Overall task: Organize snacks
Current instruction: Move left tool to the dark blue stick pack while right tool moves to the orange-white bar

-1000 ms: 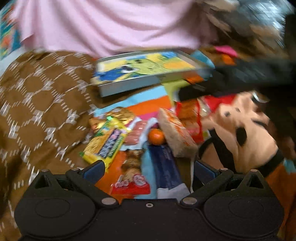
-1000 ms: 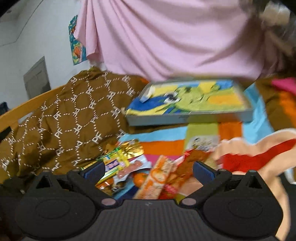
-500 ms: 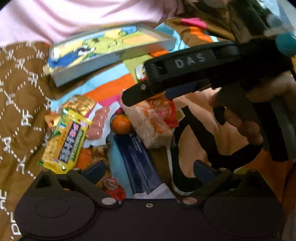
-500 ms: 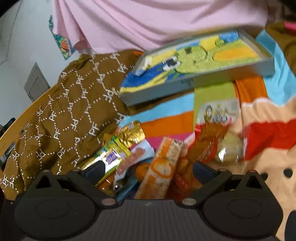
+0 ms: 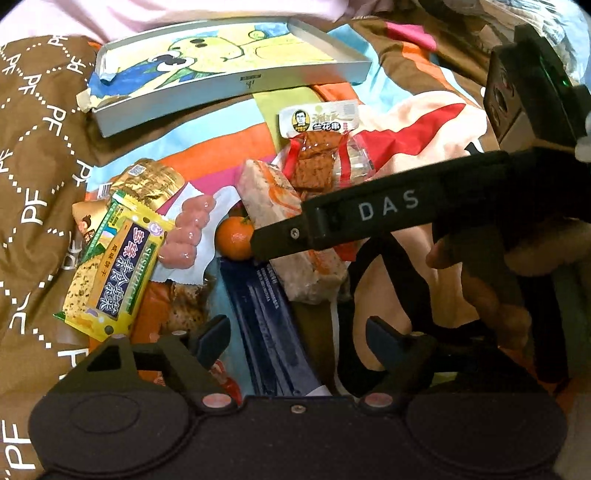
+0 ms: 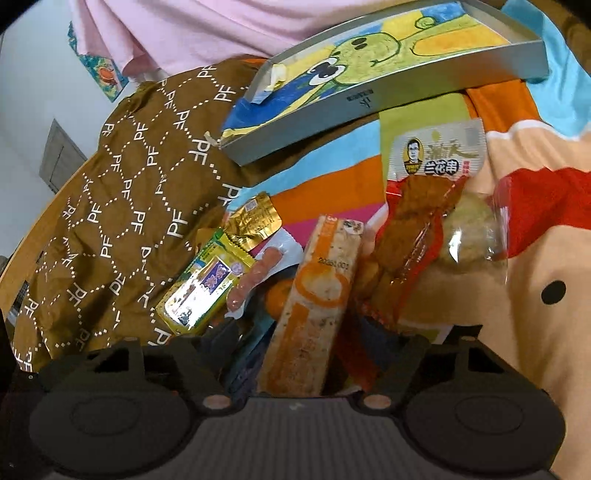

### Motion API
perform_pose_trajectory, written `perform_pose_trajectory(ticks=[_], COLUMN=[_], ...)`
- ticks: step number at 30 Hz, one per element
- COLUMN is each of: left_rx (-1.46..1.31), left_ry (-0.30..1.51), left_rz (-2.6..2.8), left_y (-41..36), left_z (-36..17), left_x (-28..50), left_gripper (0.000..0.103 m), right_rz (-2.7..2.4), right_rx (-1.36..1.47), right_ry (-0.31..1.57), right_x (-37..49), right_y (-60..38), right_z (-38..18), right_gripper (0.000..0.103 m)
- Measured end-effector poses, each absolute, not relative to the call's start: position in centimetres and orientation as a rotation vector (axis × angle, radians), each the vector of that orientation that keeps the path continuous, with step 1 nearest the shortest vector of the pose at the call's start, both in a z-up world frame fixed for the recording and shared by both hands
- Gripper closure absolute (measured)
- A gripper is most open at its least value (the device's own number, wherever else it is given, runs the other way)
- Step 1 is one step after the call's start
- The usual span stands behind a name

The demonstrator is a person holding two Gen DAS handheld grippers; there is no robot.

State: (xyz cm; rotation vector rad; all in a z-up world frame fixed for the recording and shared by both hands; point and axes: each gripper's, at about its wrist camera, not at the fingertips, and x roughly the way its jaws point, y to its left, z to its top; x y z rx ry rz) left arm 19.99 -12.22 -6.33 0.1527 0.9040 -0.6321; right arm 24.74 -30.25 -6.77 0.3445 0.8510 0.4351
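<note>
A pile of snacks lies on a colourful blanket: a yellow cracker pack [image 5: 110,266] [image 6: 203,291], pink sausages [image 5: 188,232], a small orange [image 5: 234,238], an orange-white bar [image 5: 291,236] [image 6: 314,314], a dark blue pack [image 5: 266,332], and a red tofu-skewer pack [image 5: 317,155] [image 6: 417,229]. A shallow grey box [image 5: 236,83] [image 6: 369,99] with a cartoon drawing lies behind. My left gripper [image 5: 295,336] is open above the blue pack. My right gripper [image 6: 317,339] is open, its fingers either side of the orange-white bar; one finger [image 5: 288,240] crosses the left wrist view.
A brown patterned quilt [image 5: 33,184] [image 6: 122,192] is bunched at the left. A pink cloth [image 6: 192,33] hangs behind the box. A hand [image 5: 491,280] holds the right gripper's handle at the right.
Both grippers have moved down and closer to the snack pile. The right gripper has come in over the orange-white bar, which now lies between its fingers.
</note>
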Motion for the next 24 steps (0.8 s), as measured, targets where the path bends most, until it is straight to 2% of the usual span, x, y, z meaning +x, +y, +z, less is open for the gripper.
perform_pose_trajectory(ticks=[5, 12, 16, 24], left_rx=[0.156, 0.101, 0.012, 0.067], left_ry=[0.944, 1.032, 1.068, 1.101], left_rz=[-0.611, -0.505, -0.465, -0.449], left_y=[-12.6, -12.3, -11.8, -12.5], left_z=[-6.4, -6.8, -7.0, -7.4], left_x=[20.8, 22.1, 22.8, 23.5], left_gripper=[0.035, 0.059, 0.06, 0.06], right_rz=[0.421, 0.42, 0.416, 0.426], right_rx=[0.391, 0.415, 0.422, 0.447], right_ry=[0.883, 0.892, 0.896, 0.931], right_x=[25.1, 25.0, 24.9, 25.4], right_y=[-30.6, -31.1, -31.3, -31.4], right_z=[-7.4, -7.3, -7.1, -7.6], right_gripper=[0.057, 0.061, 0.062, 0.06])
